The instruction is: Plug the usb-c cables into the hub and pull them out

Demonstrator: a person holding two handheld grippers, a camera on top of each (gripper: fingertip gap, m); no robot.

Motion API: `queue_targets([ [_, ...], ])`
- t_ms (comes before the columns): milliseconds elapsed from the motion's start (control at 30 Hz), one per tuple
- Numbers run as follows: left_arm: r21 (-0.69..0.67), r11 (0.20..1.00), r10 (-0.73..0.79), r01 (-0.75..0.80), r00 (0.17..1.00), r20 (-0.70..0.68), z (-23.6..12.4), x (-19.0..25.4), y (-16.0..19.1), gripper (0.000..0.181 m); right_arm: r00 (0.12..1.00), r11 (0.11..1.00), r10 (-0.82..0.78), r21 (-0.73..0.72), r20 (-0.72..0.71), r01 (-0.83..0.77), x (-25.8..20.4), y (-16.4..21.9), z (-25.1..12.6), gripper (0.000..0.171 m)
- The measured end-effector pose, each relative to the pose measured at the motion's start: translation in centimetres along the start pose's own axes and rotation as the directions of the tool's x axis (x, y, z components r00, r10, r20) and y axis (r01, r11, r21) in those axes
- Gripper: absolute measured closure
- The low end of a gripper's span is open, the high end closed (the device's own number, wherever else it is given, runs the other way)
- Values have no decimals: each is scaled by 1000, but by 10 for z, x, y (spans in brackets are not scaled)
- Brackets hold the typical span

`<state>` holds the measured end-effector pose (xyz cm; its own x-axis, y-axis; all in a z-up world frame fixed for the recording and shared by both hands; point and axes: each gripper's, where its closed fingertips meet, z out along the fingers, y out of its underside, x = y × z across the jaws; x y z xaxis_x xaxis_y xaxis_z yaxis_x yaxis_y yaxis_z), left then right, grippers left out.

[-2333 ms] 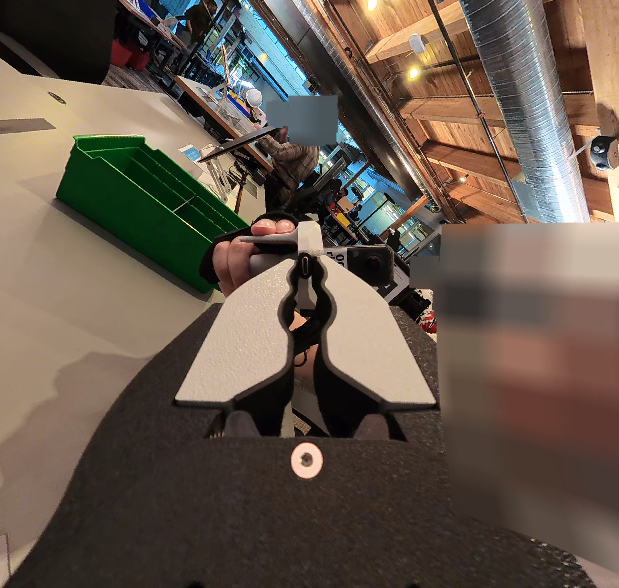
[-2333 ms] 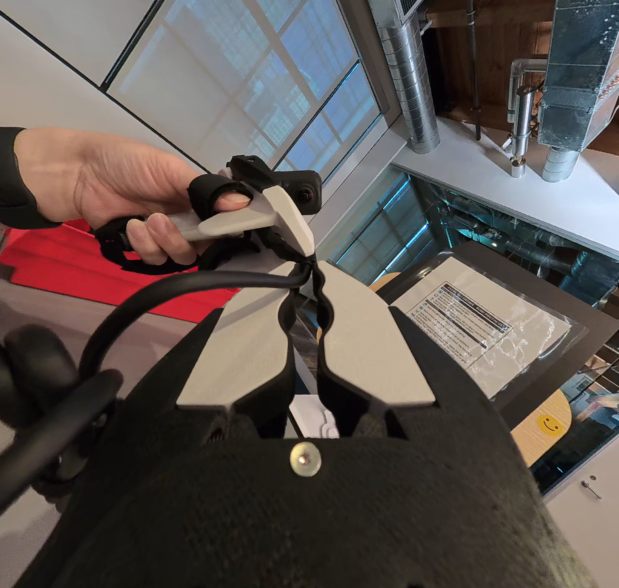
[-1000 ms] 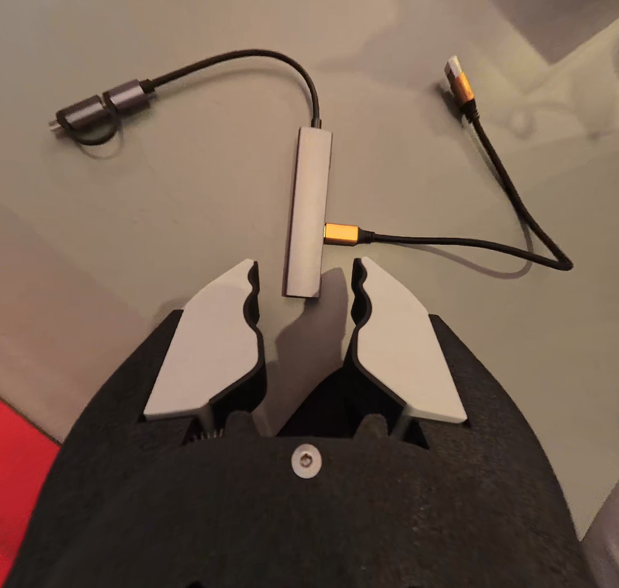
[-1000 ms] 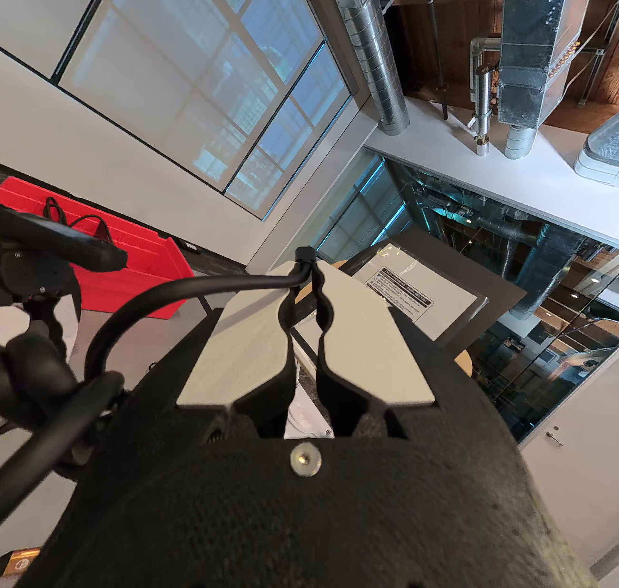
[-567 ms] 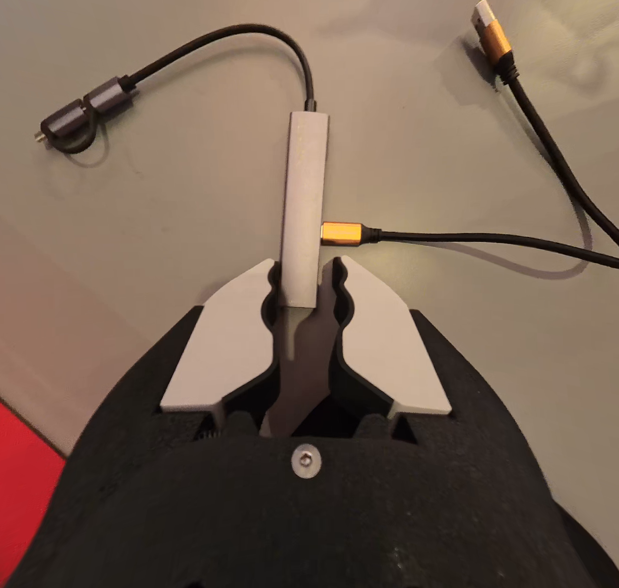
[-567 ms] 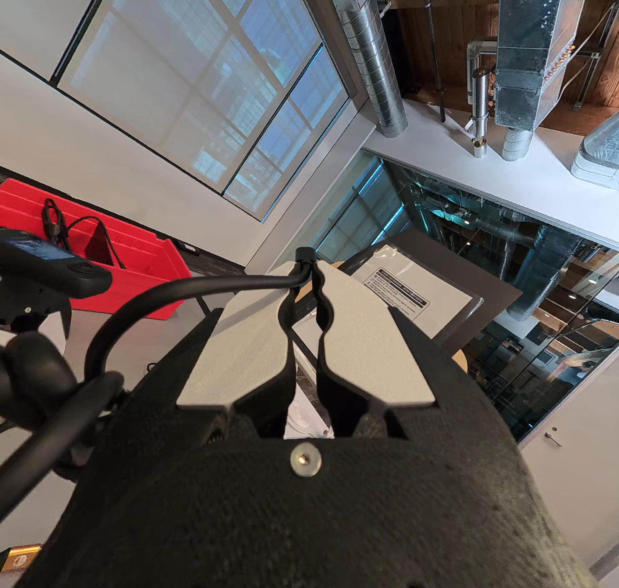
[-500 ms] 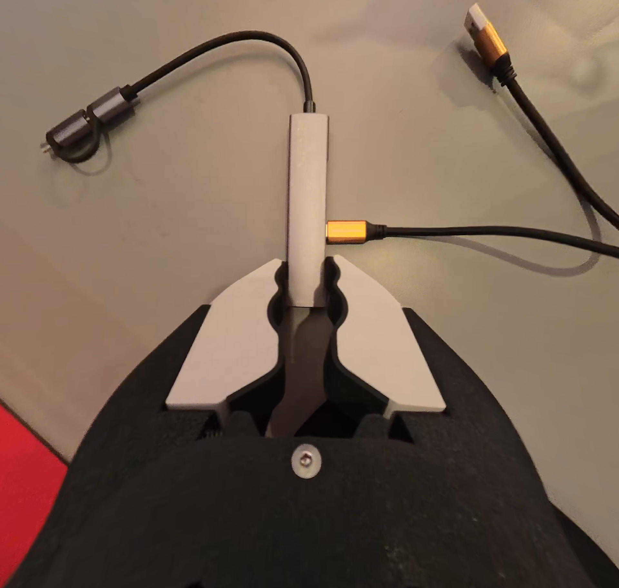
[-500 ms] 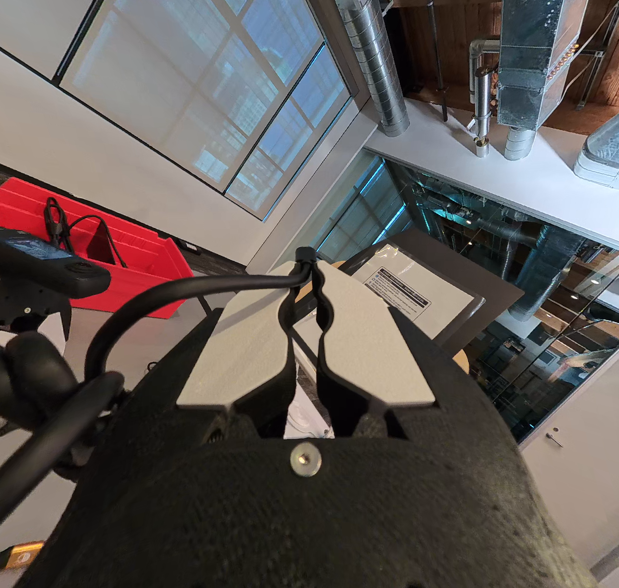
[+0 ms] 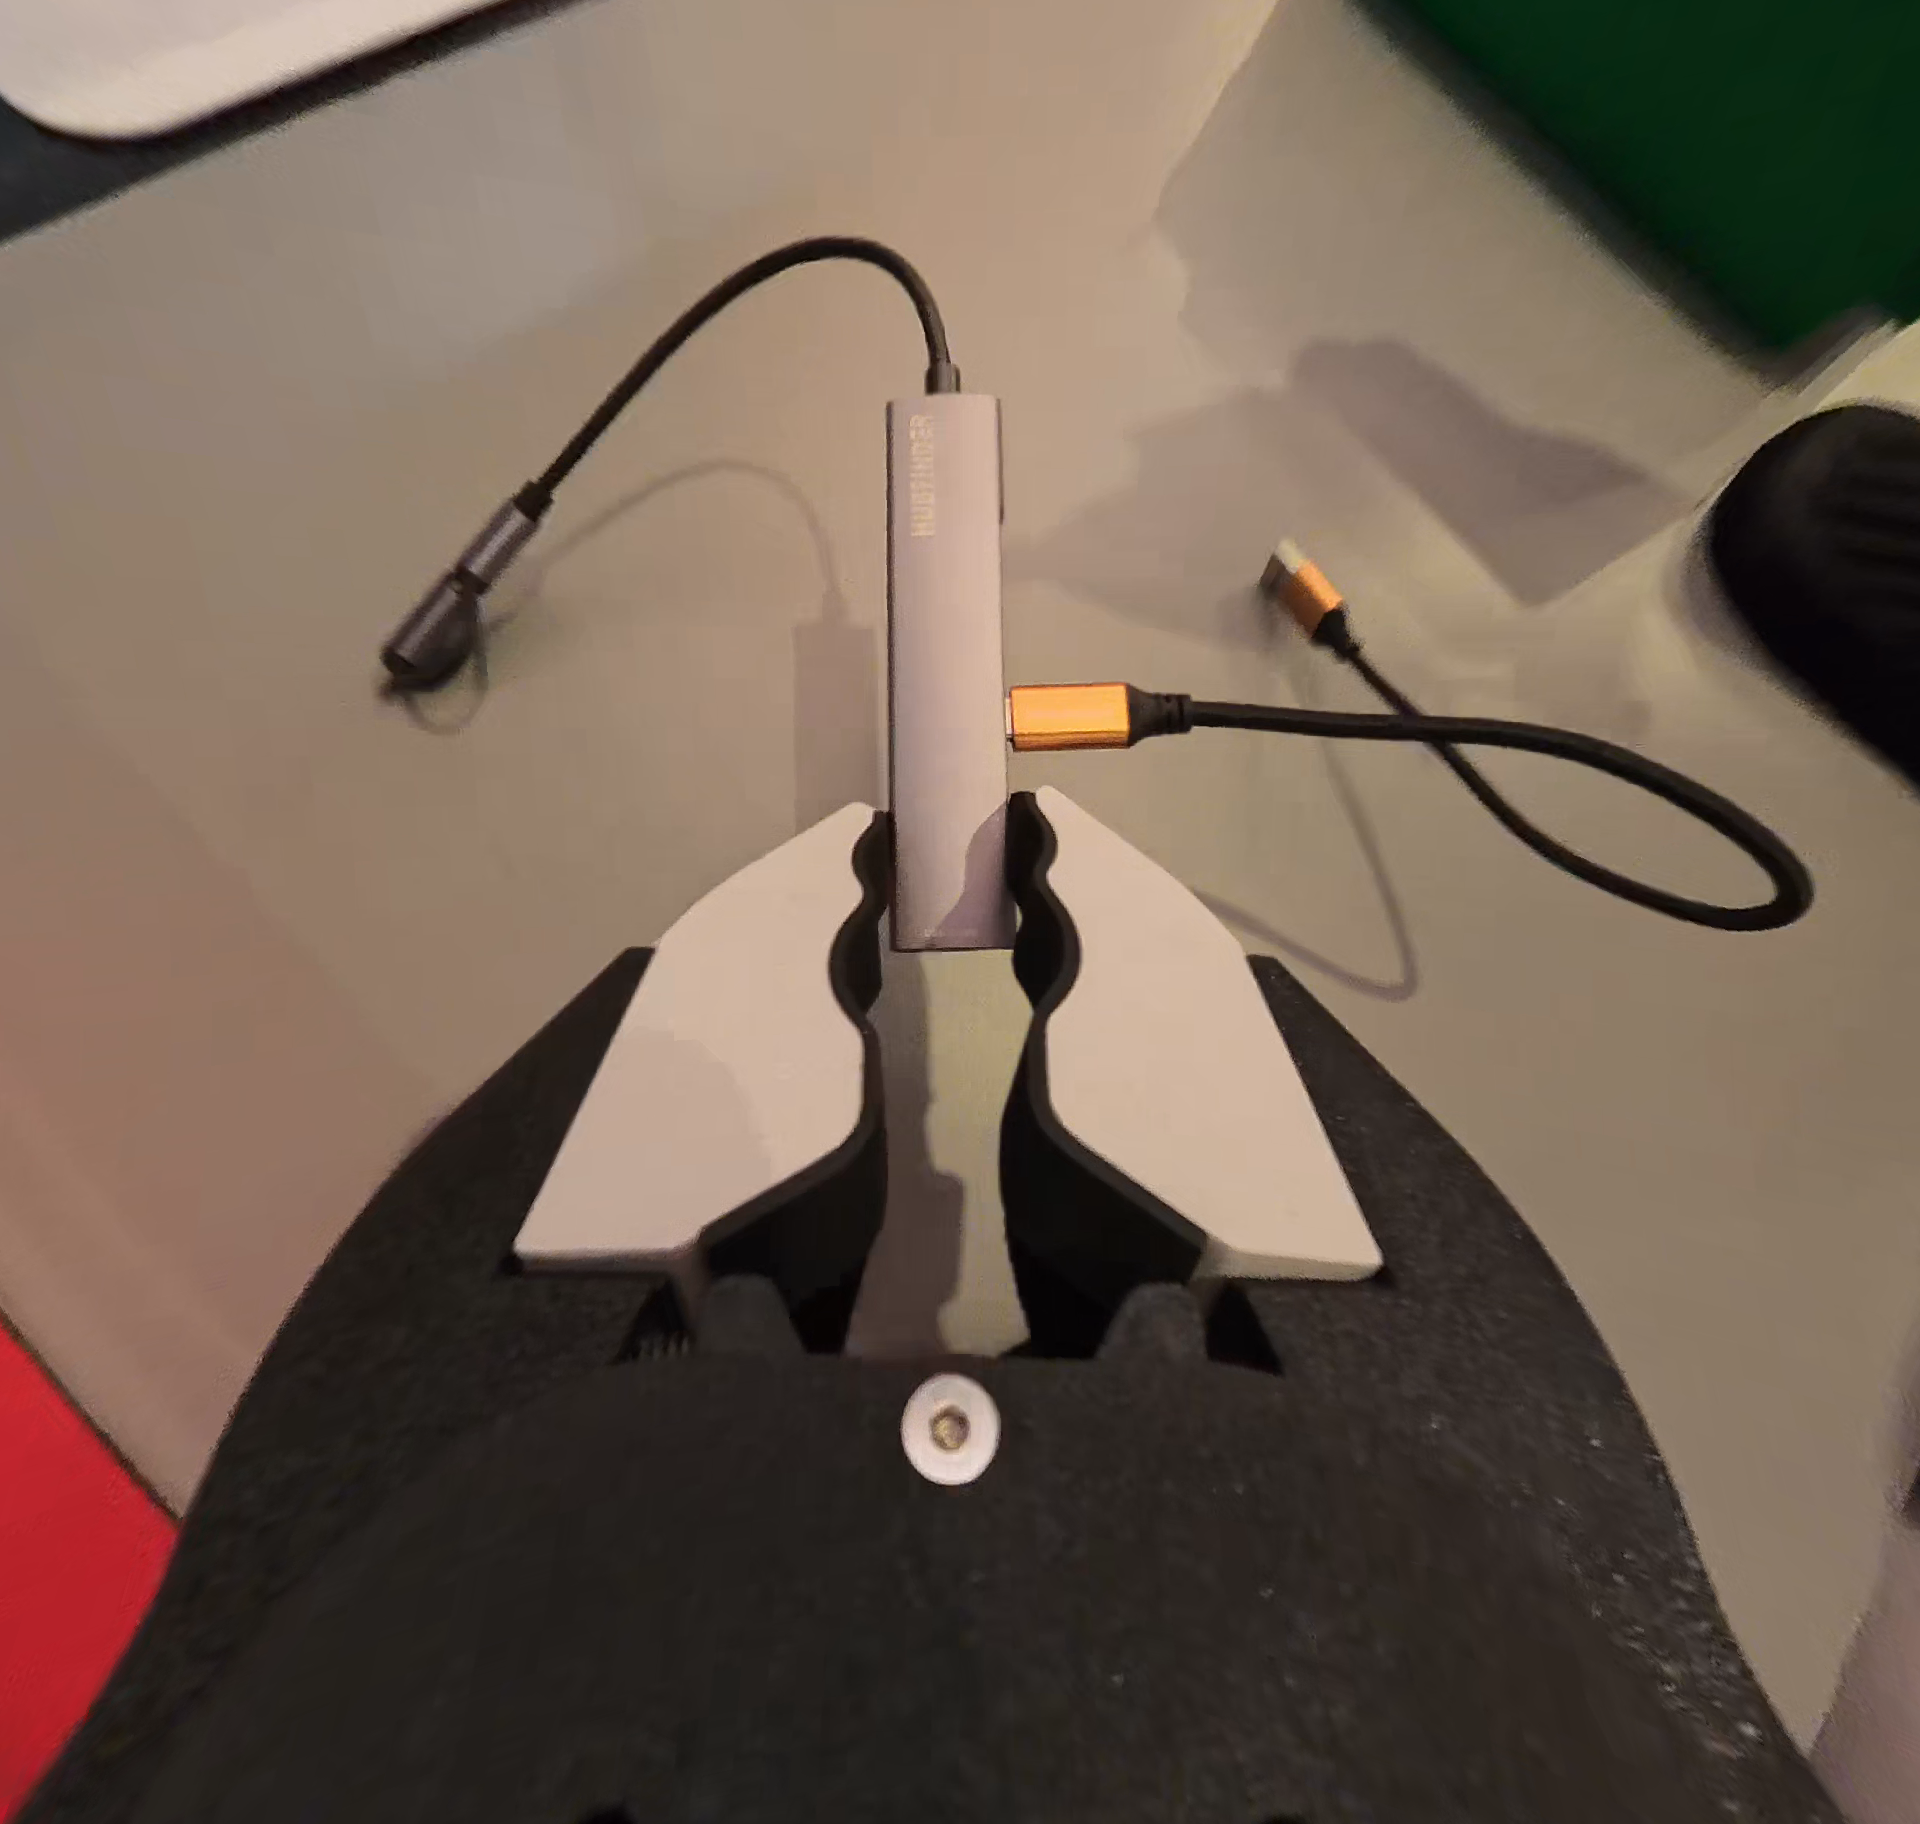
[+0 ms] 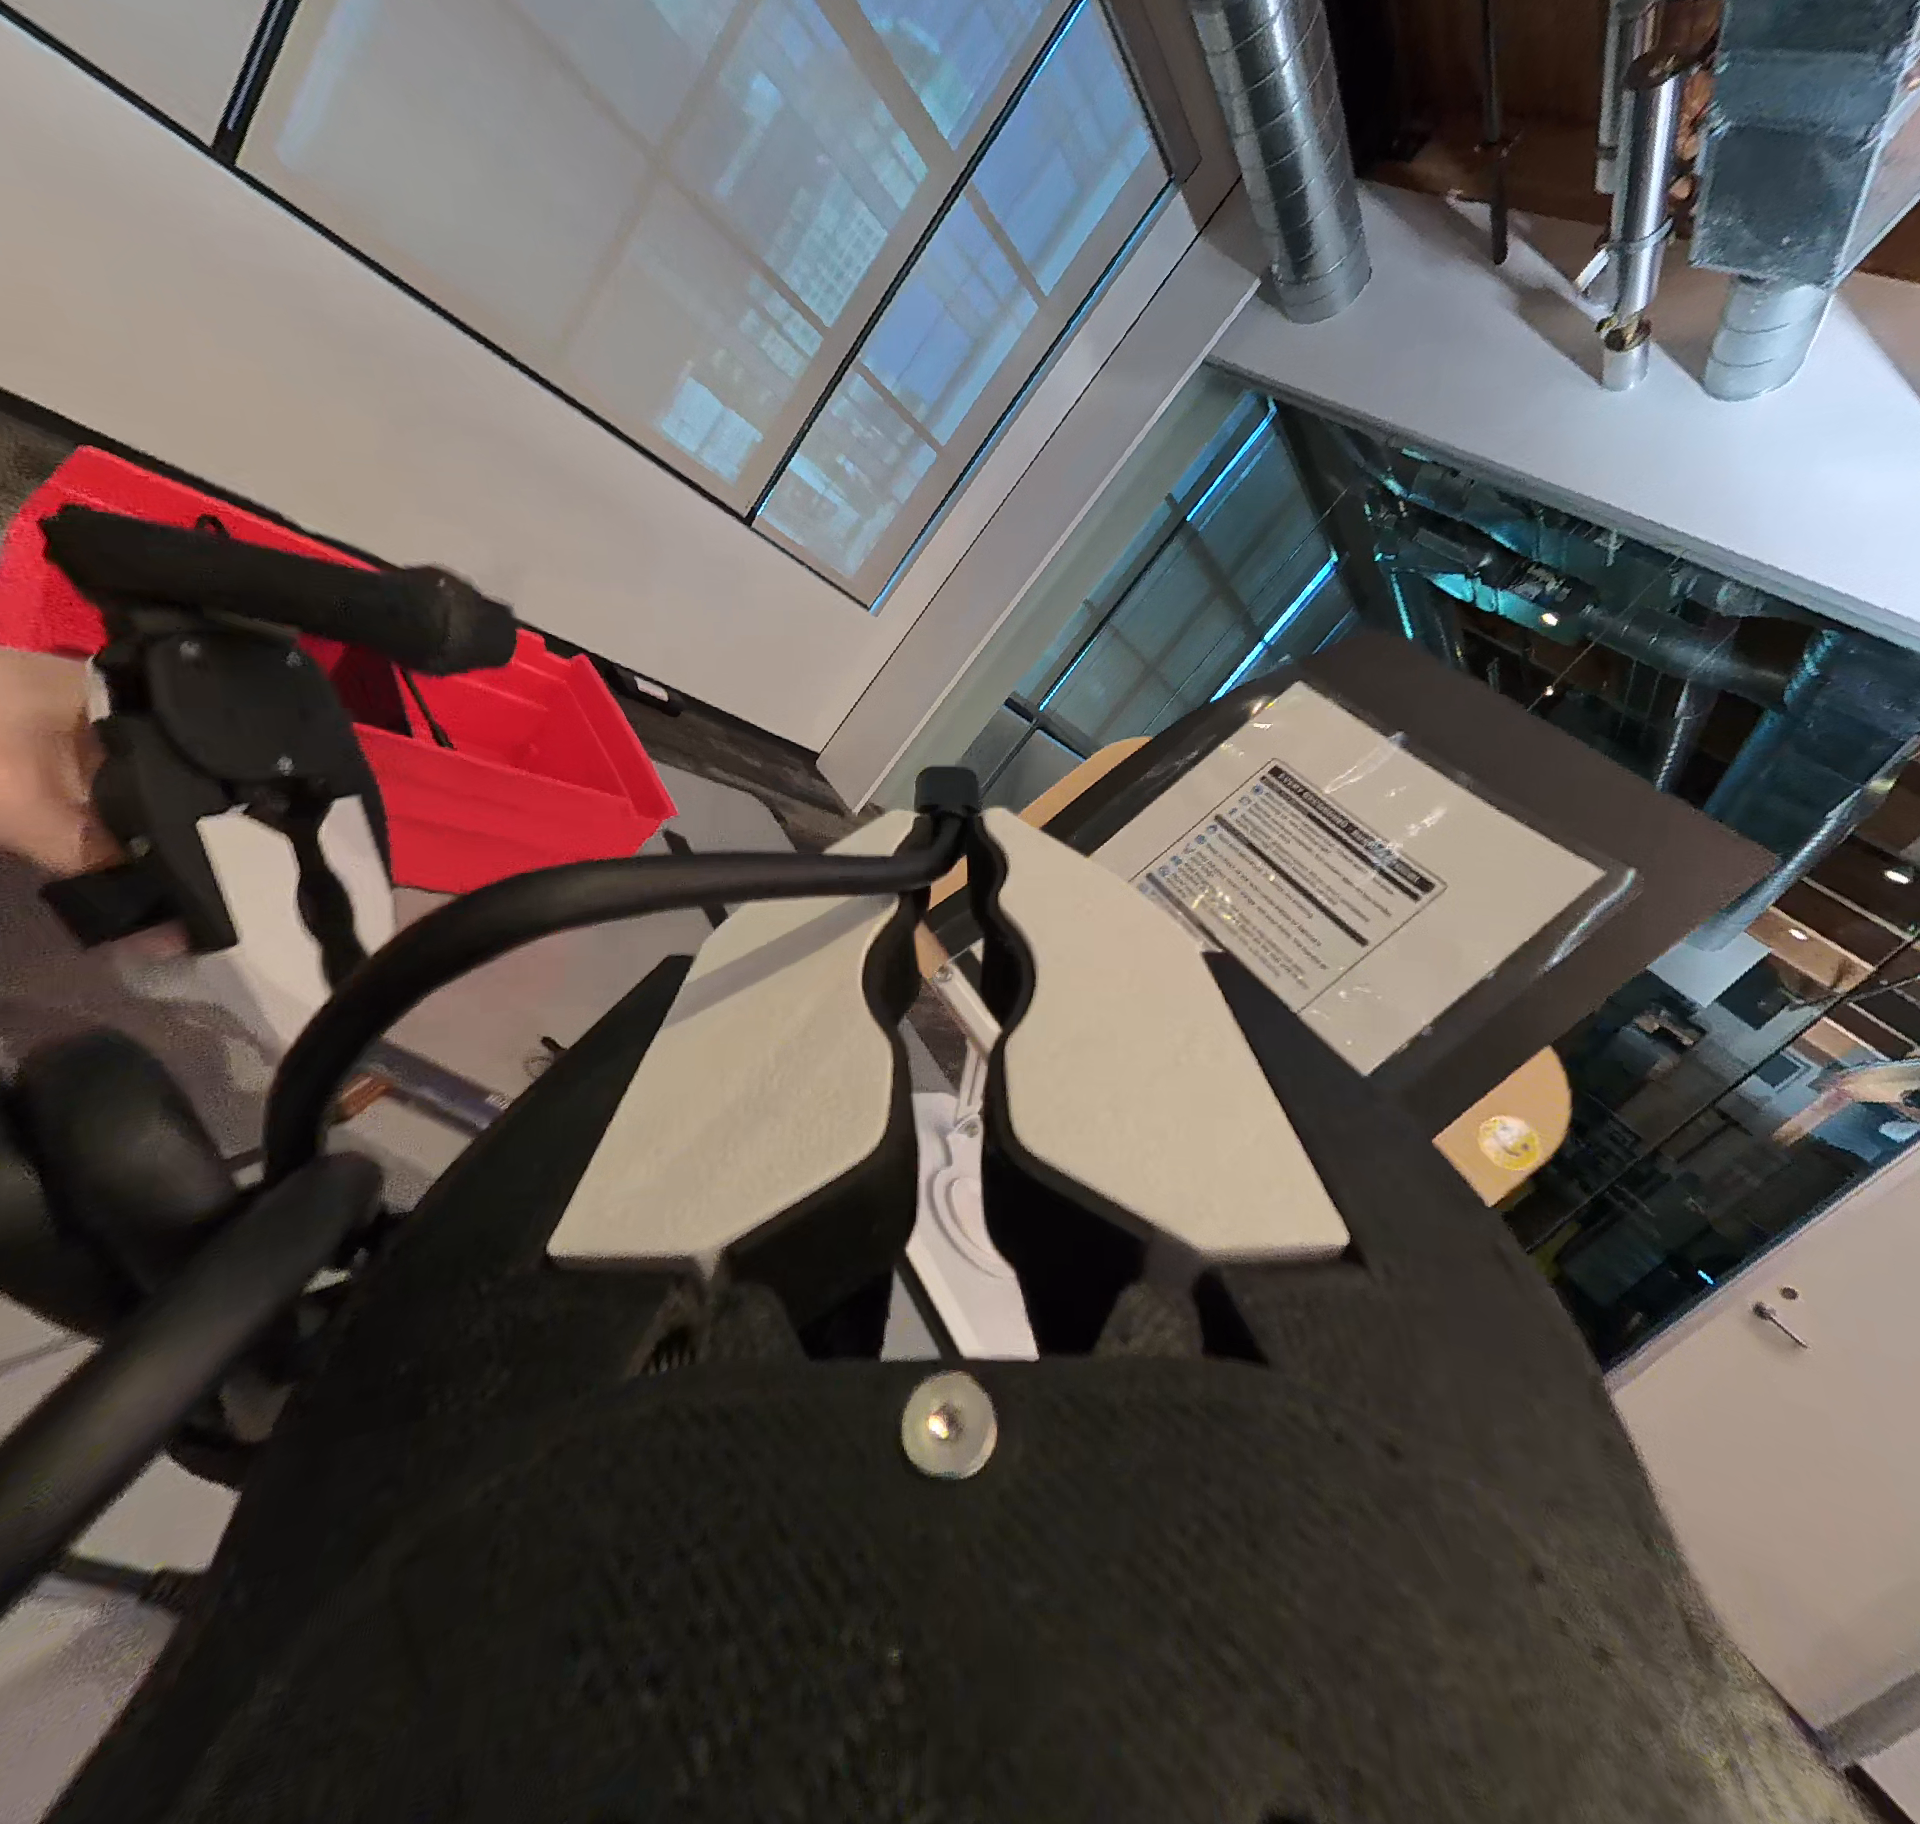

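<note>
- Slim grey aluminium bar-shaped hub (image 9: 948, 673): one, lifted clear of the pale grey surface (image 9: 312, 839), on which its shadow falls to the left; its near end sits between the fingers of the left hand-held gripper (image 9: 951, 839).
- Left hand-held gripper: the two pale grey fingers (image 9: 727, 1036) are drawn in against the hub's long sides, pinching its near end; the rest of the hub projects forward beyond the tips.
- Black braided cable with orange metal plugs (image 9: 1558, 787): one cable, two plugs. One orange plug (image 9: 1070, 718) is seated in the hub's right side just ahead of the right finger; the other orange plug (image 9: 1304, 595) lies free on the surface, well apart from the hub.
- Hub's own short black lead (image 9: 727, 320): one, leaving the far end of the hub and arching left to a dark grey connector (image 9: 457, 600) near the surface.
- Right hand-held gripper (image 10: 951, 829): pointed upward toward a window and ceiling ducts, its fingers pressed nearly together, nipping a smooth black cable (image 10: 623, 891) at the tips; the cable's end (image 10: 943, 787) stands just above them.
- Red bin (image 10: 499, 756): one, at left in the right wrist view.
</note>
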<state>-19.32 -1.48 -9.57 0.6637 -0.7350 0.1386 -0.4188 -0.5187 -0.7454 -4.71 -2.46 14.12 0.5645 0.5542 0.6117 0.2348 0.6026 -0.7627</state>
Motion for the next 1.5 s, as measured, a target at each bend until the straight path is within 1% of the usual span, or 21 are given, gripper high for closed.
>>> queue_targets([
  [33, 30, 1000, -8, 9, 1000, -16, -3, 0, -10, 160, 1000, 1000, 3, -11, 6, -3, -2, 4, 2, 164],
  [167, 142, 989, -25, 40, 994, -105, -13, 6, -57, 160, 998, 998, 50, -50, 24, -48, -9, 18, 12, 164],
  [233, 179, 984, -7, 28, 993, -118, -15, 7, -79, 160, 996, 994, 82, -81, 28, -80, -12, 28, 17, 164],
  [333, 232, 972, -8, 45, 987, -158, -12, 8, -109, 160, 992, 982, 125, -145, 34, -118, -20, 49, 26, 164],
  [400, 275, 958, -29, 83, 981, -193, -9, 9, -120, 160, 987, 970, 155, -194, 43, -144, -26, 66, 31, 164],
  [500, 313, 938, -73, 148, 968, -238, 1, 6, -117, 160, 974, 947, 217, -257, 65, -194, -40, 88, 38, 164],
  [600, 295, 935, -119, 199, 956, -267, 8, -2, -102, 160, 960, 925, 267, -301, 77, -233, -54, 105, 45, 164],
  [700, 325, 905, -163, 275, 929, -332, 0, -6, -98, 160, 941, 904, 330, -315, 80, -290, -65, 116, 51, 164],
  [767, 337, 893, -173, 298, 919, -353, -2, -8, -98, 160, 931, 896, 357, -310, 75, -319, -69, 119, 53, 164],
  [900, 347, 889, -173, 300, 920, -352, 0, -11, -97, 160, 926, 894, 372, -292, 58, -341, -72, 120, 56, 164],
  [1100, 347, 887, -175, 304, 918, -357, 2, -10, -96, 160, 935, 885, 352, -339, 39, -319, -82, 129, 60, 164],
  [1500, 360, 882, -173, 305, 919, -354, 3, -8, -98, 160, 926, 868, 375, -363, 33, -339, -88, 133, 63, 164],
])
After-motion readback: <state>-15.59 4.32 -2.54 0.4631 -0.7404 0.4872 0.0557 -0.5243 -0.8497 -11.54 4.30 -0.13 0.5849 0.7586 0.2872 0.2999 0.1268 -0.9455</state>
